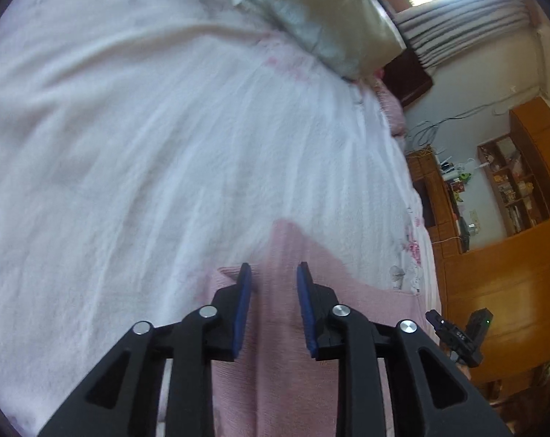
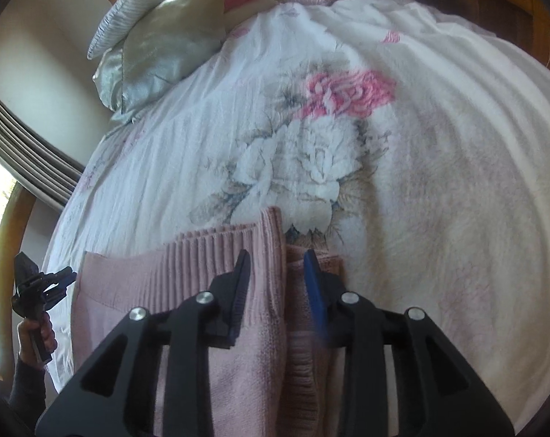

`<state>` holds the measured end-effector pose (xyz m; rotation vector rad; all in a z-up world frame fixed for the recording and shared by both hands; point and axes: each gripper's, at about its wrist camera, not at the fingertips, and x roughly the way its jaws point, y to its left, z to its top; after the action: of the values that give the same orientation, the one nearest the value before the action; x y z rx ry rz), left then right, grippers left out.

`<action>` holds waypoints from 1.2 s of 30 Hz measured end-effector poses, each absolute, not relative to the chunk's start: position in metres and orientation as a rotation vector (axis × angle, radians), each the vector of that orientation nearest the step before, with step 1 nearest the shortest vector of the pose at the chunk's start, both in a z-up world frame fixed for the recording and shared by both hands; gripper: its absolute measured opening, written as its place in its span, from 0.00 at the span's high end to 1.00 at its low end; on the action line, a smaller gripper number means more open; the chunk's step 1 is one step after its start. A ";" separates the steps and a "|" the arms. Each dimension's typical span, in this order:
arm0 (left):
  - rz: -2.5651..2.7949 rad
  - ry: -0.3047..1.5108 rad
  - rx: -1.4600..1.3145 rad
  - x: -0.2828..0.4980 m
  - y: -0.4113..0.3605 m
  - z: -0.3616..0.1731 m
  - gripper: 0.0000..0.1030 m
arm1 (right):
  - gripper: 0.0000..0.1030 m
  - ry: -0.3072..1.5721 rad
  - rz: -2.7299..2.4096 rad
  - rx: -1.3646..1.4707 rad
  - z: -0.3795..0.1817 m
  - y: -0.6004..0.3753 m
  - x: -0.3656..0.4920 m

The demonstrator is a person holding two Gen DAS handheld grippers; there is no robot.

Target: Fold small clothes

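Pink knit sweater (image 2: 260, 313) lies flat on the floral bedspread (image 2: 439, 145), at the near edge of the bed. Ribbed hem band runs along its far side; a folded strip stands up as a ridge down the middle, a second layer just right of it.

Right gripper (image 2: 276, 258): jaws spread, nothing pinched. It hangs above the sweater, fingers straddling that middle ridge (contact with the fabric: cannot tell from this angle).

Left gripper (image 1: 273, 271): jaws also spread, empty. Same sweater (image 1: 278, 313) directly under and between its fingers; a pink flap reaches just past the fingertips onto the white spread (image 1: 129, 145).

In the right wrist view the left gripper (image 2: 61, 278) shows at the left edge beside the sweater's left side, a hand (image 2: 43, 331) on its handle, dark sleeve below. In the left wrist view the right gripper shows small at the right.

Further out: silver-green pillow (image 2: 165, 40) at the far left of the bed, pleated curtain (image 2: 27, 153) left, wooden shelving (image 1: 519, 182) to the right in the left view.
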<state>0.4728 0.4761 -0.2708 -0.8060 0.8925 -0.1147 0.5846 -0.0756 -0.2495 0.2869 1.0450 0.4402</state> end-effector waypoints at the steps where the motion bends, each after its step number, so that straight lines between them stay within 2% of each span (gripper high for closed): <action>1: -0.155 0.861 -0.789 0.468 0.468 -0.256 0.69 | 0.70 1.021 0.462 0.295 -0.241 -0.076 0.580; 4: -0.315 0.831 -0.785 0.465 0.436 -0.236 0.59 | 0.70 1.015 0.555 0.331 -0.230 -0.067 0.573; 9: -0.342 0.995 -0.728 0.491 0.399 -0.276 0.58 | 0.70 1.129 0.574 0.311 -0.267 -0.039 0.575; 10: -0.302 1.022 -0.728 0.495 0.401 -0.288 0.58 | 0.75 1.151 0.549 0.307 -0.277 -0.039 0.577; 11: -0.280 1.042 -0.739 0.497 0.407 -0.299 0.64 | 0.78 1.160 0.525 0.297 -0.285 -0.041 0.581; 12: -0.272 1.054 -0.759 0.498 0.412 -0.307 0.69 | 0.86 1.161 0.512 0.287 -0.290 -0.042 0.583; 13: -0.268 1.066 -0.767 0.498 0.415 -0.310 0.74 | 0.88 1.164 0.511 0.292 -0.292 -0.044 0.586; 15: -0.265 1.063 -0.775 0.495 0.419 -0.304 0.70 | 0.85 1.161 0.516 0.311 -0.287 -0.047 0.584; 16: -0.263 1.045 -0.769 0.489 0.419 -0.295 0.59 | 0.76 1.149 0.523 0.311 -0.280 -0.047 0.581; 17: -0.277 1.019 -0.767 0.481 0.419 -0.284 0.52 | 0.74 1.131 0.538 0.318 -0.272 -0.049 0.572; 20: -0.431 0.977 -0.755 0.445 0.401 -0.260 0.50 | 0.74 1.095 0.652 0.330 -0.251 -0.047 0.537; 23: -0.484 1.013 -0.717 0.410 0.381 -0.270 0.50 | 0.74 1.141 0.658 0.294 -0.263 -0.047 0.516; 24: -0.453 1.046 -0.696 0.405 0.379 -0.282 0.50 | 0.77 1.158 0.620 0.264 -0.274 -0.050 0.515; 25: -0.409 1.080 -0.697 0.402 0.382 -0.298 0.50 | 0.88 1.167 0.594 0.261 -0.283 -0.054 0.518; 27: -0.378 1.092 -0.771 0.396 0.395 -0.319 0.62 | 1.00 1.180 0.548 0.302 -0.292 -0.067 0.523; 28: -0.361 1.076 -0.797 0.391 0.401 -0.318 0.64 | 0.93 1.173 0.533 0.318 -0.286 -0.070 0.521; 30: -0.375 1.018 -0.826 0.376 0.401 -0.301 0.53 | 0.70 1.145 0.564 0.326 -0.263 -0.069 0.503; 33: -0.531 0.953 -0.772 0.346 0.370 -0.270 0.46 | 0.70 1.102 0.720 0.330 -0.235 -0.057 0.452; 36: -0.600 1.006 -0.707 0.332 0.332 -0.282 0.45 | 0.70 1.161 0.808 0.293 -0.252 -0.032 0.411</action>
<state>0.3324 0.3324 -0.2816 -0.7068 1.0060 -0.5996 0.4107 -0.0322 -0.2517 0.2931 1.1607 0.8084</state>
